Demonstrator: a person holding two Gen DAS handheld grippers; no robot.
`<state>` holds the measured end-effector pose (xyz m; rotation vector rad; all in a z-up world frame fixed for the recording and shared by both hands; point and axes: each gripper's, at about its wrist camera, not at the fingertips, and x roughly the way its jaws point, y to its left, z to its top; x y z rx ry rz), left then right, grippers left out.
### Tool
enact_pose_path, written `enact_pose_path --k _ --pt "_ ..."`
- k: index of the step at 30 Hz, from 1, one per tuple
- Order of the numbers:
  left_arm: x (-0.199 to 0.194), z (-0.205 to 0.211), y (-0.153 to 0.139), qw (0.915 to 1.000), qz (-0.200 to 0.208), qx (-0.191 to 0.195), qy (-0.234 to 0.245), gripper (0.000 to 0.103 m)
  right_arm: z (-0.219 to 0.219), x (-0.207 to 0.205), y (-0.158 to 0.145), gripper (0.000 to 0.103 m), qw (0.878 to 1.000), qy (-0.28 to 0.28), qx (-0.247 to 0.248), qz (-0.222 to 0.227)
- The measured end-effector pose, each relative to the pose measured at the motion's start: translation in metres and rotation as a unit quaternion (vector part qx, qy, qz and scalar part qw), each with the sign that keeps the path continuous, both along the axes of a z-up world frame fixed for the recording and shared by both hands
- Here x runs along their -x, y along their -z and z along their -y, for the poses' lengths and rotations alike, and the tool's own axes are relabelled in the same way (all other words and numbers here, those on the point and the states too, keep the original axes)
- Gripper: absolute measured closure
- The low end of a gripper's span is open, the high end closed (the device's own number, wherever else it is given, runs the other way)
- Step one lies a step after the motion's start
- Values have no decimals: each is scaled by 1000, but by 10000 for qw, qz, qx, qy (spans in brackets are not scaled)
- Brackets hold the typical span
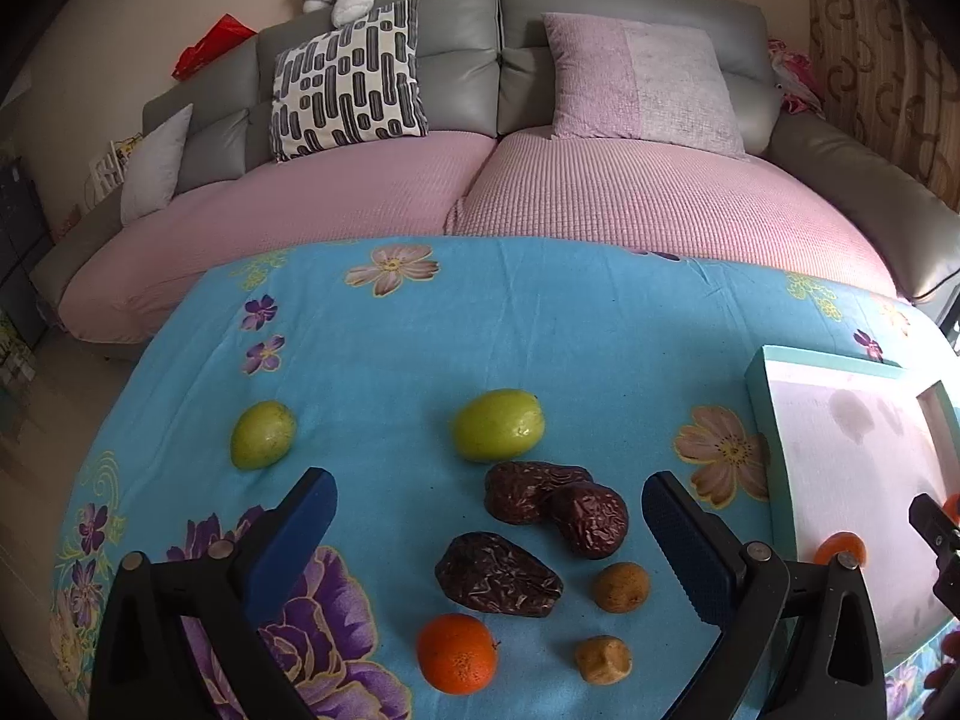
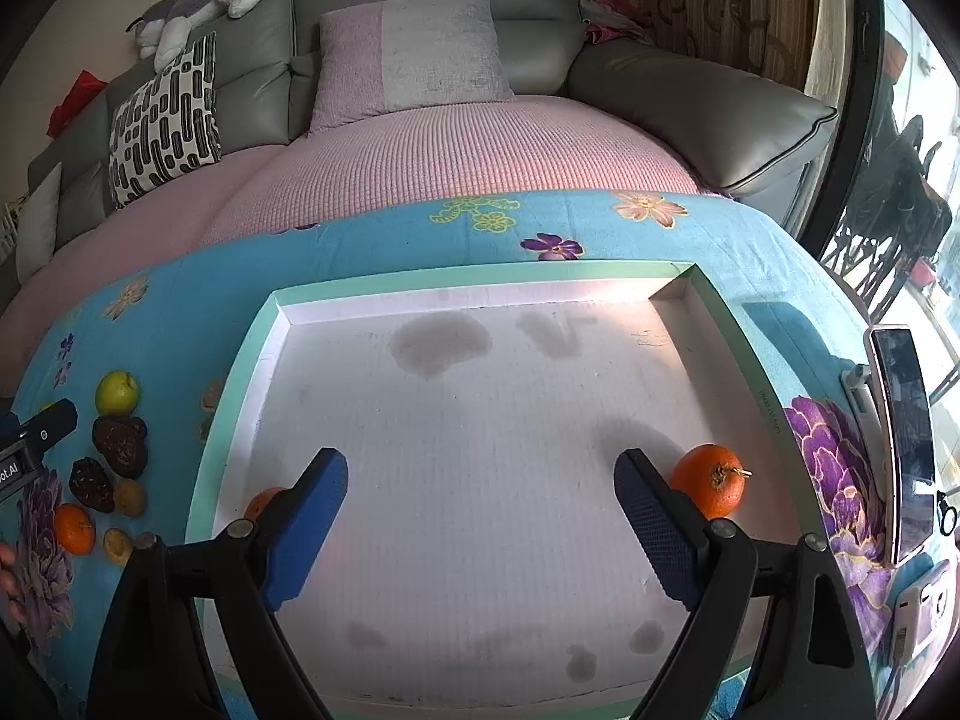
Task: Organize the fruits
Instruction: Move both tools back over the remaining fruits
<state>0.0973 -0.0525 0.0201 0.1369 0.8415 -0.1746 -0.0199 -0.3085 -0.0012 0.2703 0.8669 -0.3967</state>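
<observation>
1. Left tool (image 1: 489,534) hangs over the blue flowered worktop (image 1: 540,324) with its blue pads spread wide and nothing between them.
2. Farthest left on the cloth lies a green fruit (image 1: 263,434); a second green fruit (image 1: 498,433) sits well to its right.
3. Just below that second one, two red dates (image 1: 555,504) touch each other, and a darker date (image 1: 498,575) lies just beside them.
4. Nearer the camera sit an orange (image 1: 457,653) and two small brown fruits (image 1: 621,585), one behind the other.
5. Right of the loose fruit stands a shallow white tray (image 2: 240,360) with a pale green rim, its floor marked by grey stains.
6. Right tool (image 2: 480,507) hovers above the tray, pads spread apart and empty.
7. One orange in the tray (image 2: 264,503) peeks out behind its left pad; another orange with a stem (image 2: 711,480) lies near the tray's right wall.
8. Beyond the tray's right edge, a phone (image 2: 906,438) stands propped up.
</observation>
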Motion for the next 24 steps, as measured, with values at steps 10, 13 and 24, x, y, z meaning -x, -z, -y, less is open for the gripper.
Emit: enact_pose_path --k 10,13,24 --pt "-10 -43 -7 9991 48 140 -405 0 -28 -11 -12 12 9993 -189 -39 335" --pt "-11 -52 -8 9987 45 181 -472 0 -37 -16 -12 12 9989 -286 -111 360" --pt "-14 -87 -13 9965 200 411 -699 0 -86 -36 -13 12 9946 -897 98 504"
